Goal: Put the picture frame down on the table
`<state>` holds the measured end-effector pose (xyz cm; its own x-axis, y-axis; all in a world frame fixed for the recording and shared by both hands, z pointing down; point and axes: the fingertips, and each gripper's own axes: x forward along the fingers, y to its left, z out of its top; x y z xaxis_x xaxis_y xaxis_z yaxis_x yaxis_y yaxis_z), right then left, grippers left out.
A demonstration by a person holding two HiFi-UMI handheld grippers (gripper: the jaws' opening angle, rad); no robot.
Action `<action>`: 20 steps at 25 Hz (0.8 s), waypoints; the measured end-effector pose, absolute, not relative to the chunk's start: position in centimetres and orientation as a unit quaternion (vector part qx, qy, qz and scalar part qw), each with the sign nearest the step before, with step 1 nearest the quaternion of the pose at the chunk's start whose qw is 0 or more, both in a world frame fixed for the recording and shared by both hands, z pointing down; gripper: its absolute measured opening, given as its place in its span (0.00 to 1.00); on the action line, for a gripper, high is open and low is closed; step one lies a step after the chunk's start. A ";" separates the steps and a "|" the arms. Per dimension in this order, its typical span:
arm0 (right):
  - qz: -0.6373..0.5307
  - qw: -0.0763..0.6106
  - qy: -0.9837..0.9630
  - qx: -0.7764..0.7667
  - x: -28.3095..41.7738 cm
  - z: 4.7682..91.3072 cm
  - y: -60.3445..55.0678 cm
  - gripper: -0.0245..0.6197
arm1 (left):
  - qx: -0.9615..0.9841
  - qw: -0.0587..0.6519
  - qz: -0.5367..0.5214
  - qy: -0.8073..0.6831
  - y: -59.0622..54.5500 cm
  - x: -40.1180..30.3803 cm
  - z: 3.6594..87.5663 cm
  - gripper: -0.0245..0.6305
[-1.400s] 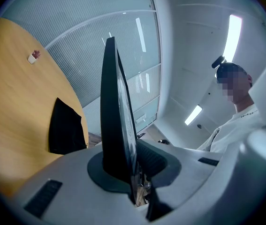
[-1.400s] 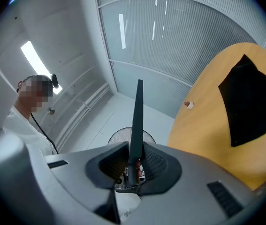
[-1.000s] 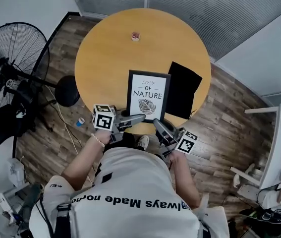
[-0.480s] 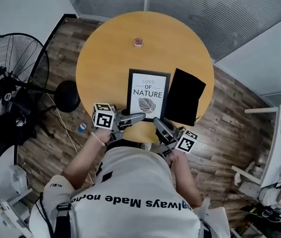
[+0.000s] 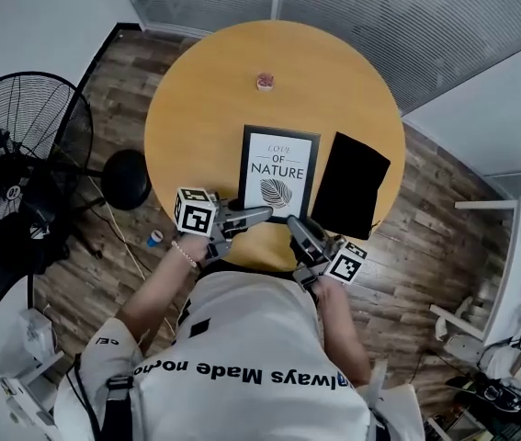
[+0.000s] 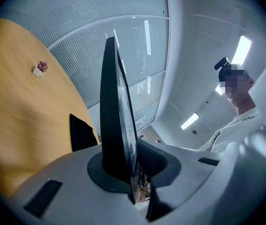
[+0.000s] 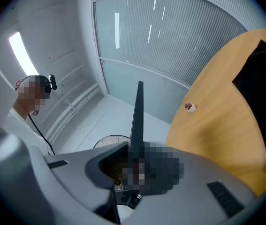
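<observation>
A blur is hiding part of your right tool (image 5: 295, 226), though the picture frame (image 5: 278, 173) is showing edge-on between its jaws. Your left tool (image 5: 260, 213) is pinching that frame too. Both are gripping its 6 o'clock edge, over the 6 o'clock side of the desk (image 5: 205, 108).

I see an office meeting room: ribbed glass partition walls (image 5: 379, 16), round tan wooden table (image 5: 205, 108), black pedestal fan (image 5: 23, 145).

The person is reaching both forearms forward, holding the left gripper (image 5: 260, 213) and right gripper (image 5: 295, 230) side by side, each one's fingers clamping the picture frame's (image 5: 278, 171) near edge.
</observation>
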<state>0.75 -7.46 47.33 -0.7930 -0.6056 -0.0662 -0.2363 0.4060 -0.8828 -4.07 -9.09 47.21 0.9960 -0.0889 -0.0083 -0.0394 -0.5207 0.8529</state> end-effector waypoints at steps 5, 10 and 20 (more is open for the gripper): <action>-0.486 0.192 0.811 -0.262 1.1 48.0 -8.0 0.18 | 0.870 0.492 -0.021 -0.035 -9.6 -3.6 47.8 0.12; -0.496 0.192 0.805 -0.265 3.0 48.5 -8.7 0.18 | 0.861 0.507 -0.024 -0.044 -10.3 -1.9 48.3 0.12; -0.517 0.184 0.789 -0.276 3.8 51.4 -9.0 0.18 | 0.851 0.521 -0.012 -0.064 -10.6 -0.9 51.2 0.12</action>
